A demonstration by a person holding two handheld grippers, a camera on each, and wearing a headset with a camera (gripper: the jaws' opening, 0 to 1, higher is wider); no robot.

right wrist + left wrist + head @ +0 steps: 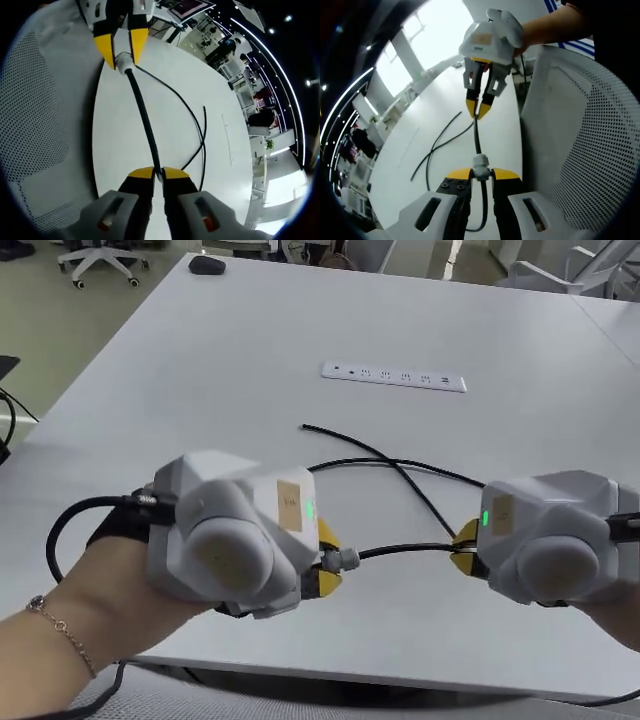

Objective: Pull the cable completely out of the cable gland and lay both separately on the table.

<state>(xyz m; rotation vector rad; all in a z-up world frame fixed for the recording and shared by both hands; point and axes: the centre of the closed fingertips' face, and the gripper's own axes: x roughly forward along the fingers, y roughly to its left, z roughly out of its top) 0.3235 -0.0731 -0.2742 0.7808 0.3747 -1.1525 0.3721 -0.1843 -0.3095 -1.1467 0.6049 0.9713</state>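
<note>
Left gripper (328, 558) grips gland (345, 559); cable (400, 551) stretches straight rightward into right gripper (463, 545).

Open-plan office: a large white table (200, 360) carries a power strip (393, 376) at 12 o'clock and a mouse (207, 265) at 11 o'clock, a castor chair (98, 260) stands beyond at 10 o'clock, a mesh chair back (590, 125) sits at 6 o'clock, and tall windows (440, 35) line the far wall.
</note>
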